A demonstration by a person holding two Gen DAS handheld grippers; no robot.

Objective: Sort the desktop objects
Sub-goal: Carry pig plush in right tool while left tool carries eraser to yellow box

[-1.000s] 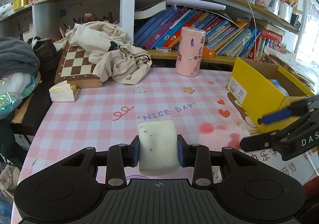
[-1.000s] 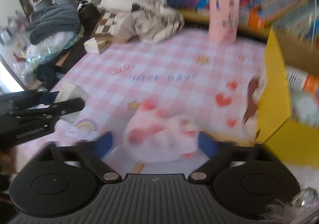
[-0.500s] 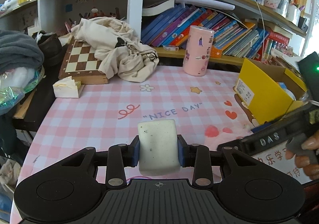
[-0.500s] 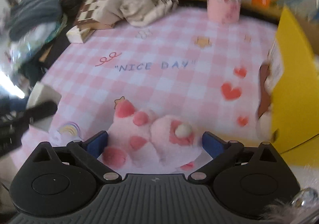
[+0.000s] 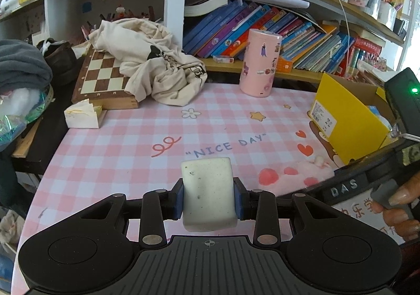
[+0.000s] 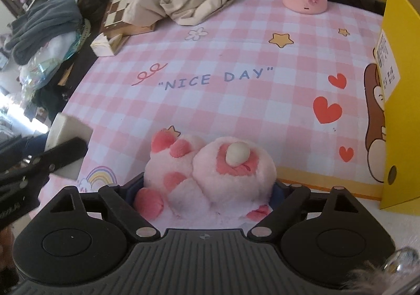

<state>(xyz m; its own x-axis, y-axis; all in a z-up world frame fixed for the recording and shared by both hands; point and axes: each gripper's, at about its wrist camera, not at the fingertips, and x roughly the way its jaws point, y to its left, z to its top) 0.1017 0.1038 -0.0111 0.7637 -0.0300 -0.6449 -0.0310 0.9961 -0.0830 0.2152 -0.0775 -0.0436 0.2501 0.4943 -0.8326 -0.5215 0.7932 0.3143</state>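
Note:
My left gripper [image 5: 208, 197] is shut on a white sponge block [image 5: 207, 192] and holds it above the pink checked mat [image 5: 131, 153]. The block also shows in the right wrist view [image 6: 67, 127]. My right gripper [image 6: 207, 190] has closed around a pink plush toy [image 6: 210, 176] with red spots, which rests on the mat; the plush also shows in the left wrist view [image 5: 296, 174]. A yellow cardboard box [image 5: 344, 121] stands open at the right edge of the mat, right of the plush.
A pink cylinder [image 5: 260, 63] stands at the back of the mat. A chessboard [image 5: 102, 77] with a beige cloth [image 5: 157, 58] over it lies at the back left, a small white box [image 5: 81, 116] in front. Bookshelves [image 5: 288, 32] line the back.
My right gripper has moved down and forward around the plush and its fingers have closed in on it. The left gripper holds the sponge block as before, drawn back slightly.

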